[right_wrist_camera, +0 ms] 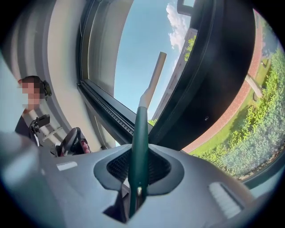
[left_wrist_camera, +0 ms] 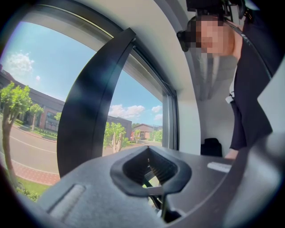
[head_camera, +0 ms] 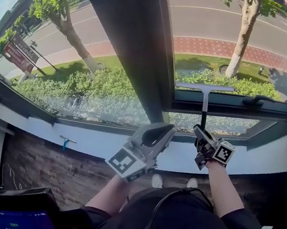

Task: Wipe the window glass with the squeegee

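Note:
The squeegee (head_camera: 205,88) has a pale T-shaped blade and a dark green handle. Its blade lies flat against the lower part of the right window pane (head_camera: 278,34), just above the frame. My right gripper (head_camera: 204,140) is shut on the bottom of the handle, below the sill line. In the right gripper view the green handle (right_wrist_camera: 140,138) runs up from between the jaws of my right gripper (right_wrist_camera: 138,171) to the blade (right_wrist_camera: 154,73). My left gripper (head_camera: 153,138) hovers at the centre under the dark mullion (head_camera: 133,48), shut and empty. In its own view my left gripper (left_wrist_camera: 151,173) holds nothing.
The left pane (head_camera: 53,48) shows whitish smears along its bottom edge (head_camera: 94,110). A small blue-handled tool (head_camera: 66,141) lies on the white sill. A black window handle (head_camera: 255,101) sits on the right frame. A dark screen device (head_camera: 17,210) is at lower left.

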### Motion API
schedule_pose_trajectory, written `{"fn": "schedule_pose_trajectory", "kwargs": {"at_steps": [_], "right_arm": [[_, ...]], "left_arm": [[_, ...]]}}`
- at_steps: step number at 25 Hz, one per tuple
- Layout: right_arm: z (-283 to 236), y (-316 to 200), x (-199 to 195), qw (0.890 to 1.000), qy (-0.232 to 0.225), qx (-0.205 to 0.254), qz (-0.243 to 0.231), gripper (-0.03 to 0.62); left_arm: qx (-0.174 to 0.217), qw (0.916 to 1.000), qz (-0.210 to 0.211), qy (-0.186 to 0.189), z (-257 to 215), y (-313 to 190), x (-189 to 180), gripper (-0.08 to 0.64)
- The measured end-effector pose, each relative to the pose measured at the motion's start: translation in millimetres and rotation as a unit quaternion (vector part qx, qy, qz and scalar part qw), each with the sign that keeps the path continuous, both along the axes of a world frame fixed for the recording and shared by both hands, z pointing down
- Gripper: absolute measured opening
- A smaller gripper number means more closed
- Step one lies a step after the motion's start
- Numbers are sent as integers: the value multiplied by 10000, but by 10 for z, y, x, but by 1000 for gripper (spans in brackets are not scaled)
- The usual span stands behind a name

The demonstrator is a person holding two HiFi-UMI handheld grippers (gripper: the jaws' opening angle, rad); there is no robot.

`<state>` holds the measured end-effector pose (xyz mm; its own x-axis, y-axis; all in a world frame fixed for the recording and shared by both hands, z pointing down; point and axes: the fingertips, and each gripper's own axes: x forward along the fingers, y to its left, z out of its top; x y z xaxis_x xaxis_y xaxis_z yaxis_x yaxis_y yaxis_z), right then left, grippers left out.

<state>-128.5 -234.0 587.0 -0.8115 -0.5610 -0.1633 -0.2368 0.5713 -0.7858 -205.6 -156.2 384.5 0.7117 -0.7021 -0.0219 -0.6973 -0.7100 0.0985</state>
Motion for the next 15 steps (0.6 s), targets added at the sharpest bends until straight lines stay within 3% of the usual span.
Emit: {"fn": "schedule_pose_trajectory", "kwargs": {"at_steps": [15], "right_arm": [[434, 95, -54, 9965, -159, -736, -370, 72]], "left_arm": [[-96, 9999, -69, 12, 81, -9, -37, 5]]}}
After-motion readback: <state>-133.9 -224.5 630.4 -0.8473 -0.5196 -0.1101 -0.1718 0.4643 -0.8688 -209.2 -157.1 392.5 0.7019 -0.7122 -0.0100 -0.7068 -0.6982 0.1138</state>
